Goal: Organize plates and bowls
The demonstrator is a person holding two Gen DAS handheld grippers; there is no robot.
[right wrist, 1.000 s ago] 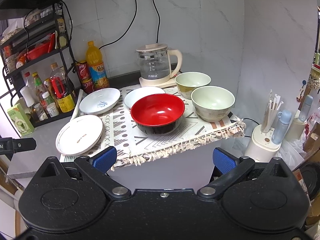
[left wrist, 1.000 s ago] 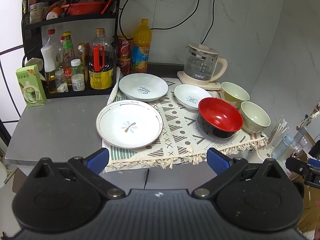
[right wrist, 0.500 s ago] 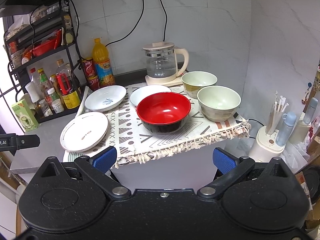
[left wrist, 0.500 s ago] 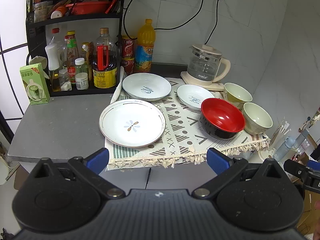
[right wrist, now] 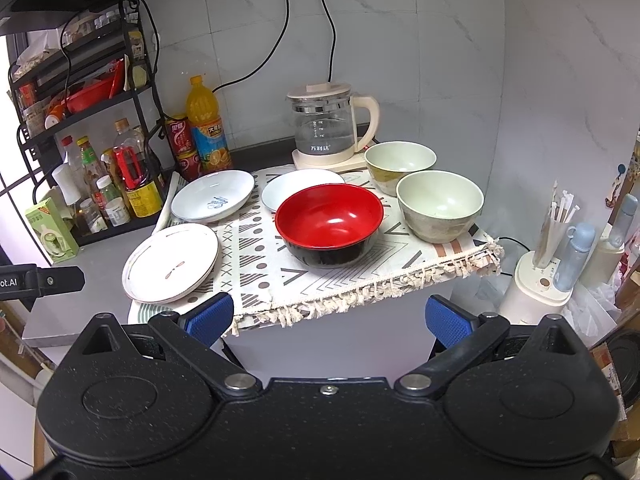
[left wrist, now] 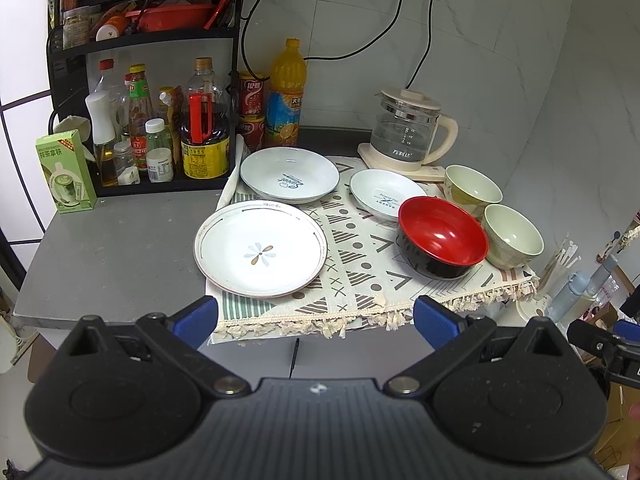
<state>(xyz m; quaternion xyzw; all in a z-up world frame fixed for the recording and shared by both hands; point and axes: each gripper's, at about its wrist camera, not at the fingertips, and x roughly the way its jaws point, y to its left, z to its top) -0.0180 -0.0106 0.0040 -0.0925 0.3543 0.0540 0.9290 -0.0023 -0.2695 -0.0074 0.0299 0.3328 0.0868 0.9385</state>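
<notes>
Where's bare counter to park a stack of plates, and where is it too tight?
Free: the grey counter left of the flower plate, in front of the green carton and bottle rack. Also a cloth strip between that plate and the red bowl. Crowded: the right end, where the red bowl, two pale bowls and kettle bunch together.

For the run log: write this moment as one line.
left gripper open | right gripper open | glossy red bowl untouched on patterned cloth
</notes>
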